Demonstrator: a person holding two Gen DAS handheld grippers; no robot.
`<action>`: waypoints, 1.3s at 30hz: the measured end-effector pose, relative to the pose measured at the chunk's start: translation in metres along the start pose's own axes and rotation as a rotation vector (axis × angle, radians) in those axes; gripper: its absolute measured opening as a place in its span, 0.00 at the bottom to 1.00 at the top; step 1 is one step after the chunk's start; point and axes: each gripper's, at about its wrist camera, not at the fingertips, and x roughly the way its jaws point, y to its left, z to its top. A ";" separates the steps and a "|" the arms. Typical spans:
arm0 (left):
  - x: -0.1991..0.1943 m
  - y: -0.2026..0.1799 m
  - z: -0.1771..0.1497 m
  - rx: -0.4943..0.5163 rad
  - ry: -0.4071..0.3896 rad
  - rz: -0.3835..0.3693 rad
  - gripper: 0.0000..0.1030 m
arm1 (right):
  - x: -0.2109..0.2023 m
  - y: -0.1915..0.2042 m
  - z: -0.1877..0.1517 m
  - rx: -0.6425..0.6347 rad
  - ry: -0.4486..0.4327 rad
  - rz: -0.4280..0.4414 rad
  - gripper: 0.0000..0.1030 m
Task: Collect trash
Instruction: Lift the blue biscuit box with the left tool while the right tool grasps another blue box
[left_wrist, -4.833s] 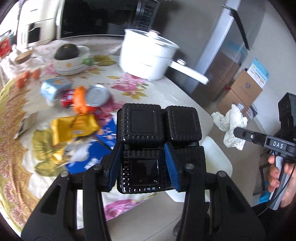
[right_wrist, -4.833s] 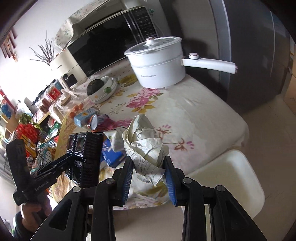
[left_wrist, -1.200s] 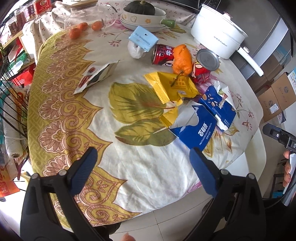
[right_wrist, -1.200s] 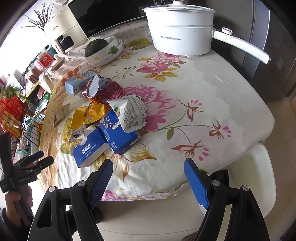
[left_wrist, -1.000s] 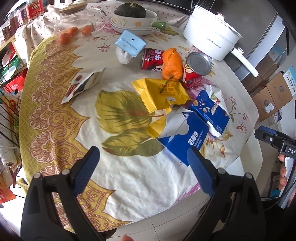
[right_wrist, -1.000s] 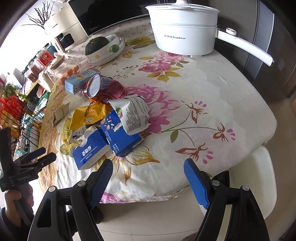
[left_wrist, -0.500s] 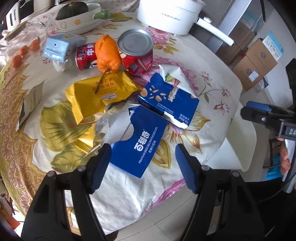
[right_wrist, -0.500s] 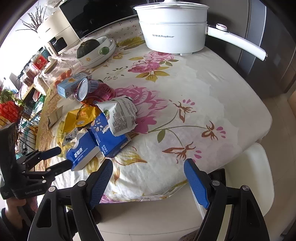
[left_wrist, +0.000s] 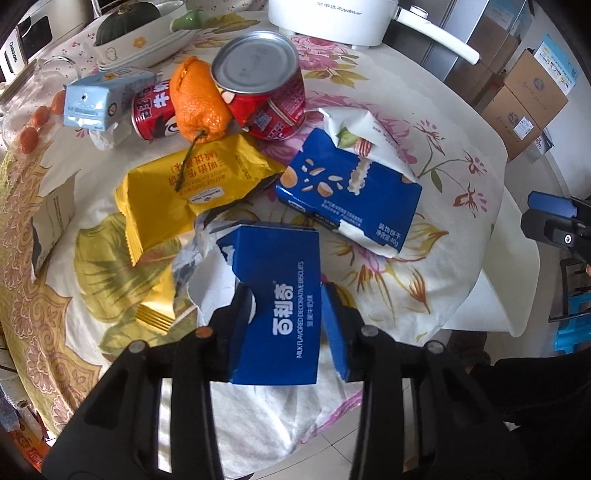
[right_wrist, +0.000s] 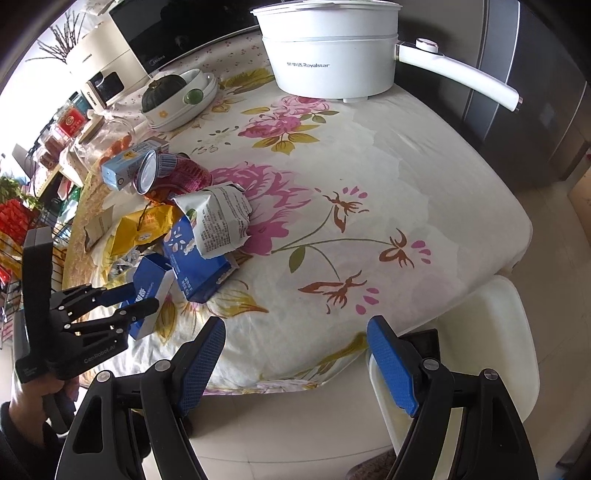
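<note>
A blue biscuit box lies at the near edge of the flowered tablecloth. My left gripper points down over it with a finger on each long side. Its jaws are closing, the box is between them, and the pads stand just off its sides. In the right wrist view the left gripper straddles the same box. Other trash lies behind: a blue-and-white cookie packet, a yellow wrapper, a red can and a light-blue carton. My right gripper hangs open off the table edge, holding nothing.
An orange fruit rests against the cans. A white electric pot with a long handle stands at the back, with a bowl holding a dark squash to its left. A white stool sits under the table edge. Cardboard boxes stand on the floor.
My left gripper has moved in over the table's near edge and sunk onto the blue biscuit box while its jaws narrowed around it. The right gripper has hardly moved and stays open.
</note>
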 end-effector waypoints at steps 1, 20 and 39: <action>-0.002 0.000 0.000 -0.003 -0.002 0.002 0.39 | 0.000 0.000 0.000 0.000 0.000 0.000 0.78; -0.079 0.060 -0.049 -0.208 -0.148 -0.024 0.39 | 0.054 0.091 0.019 -0.202 0.111 0.061 0.78; -0.084 0.073 -0.054 -0.247 -0.157 -0.050 0.39 | 0.081 0.116 0.023 -0.317 0.096 -0.026 0.61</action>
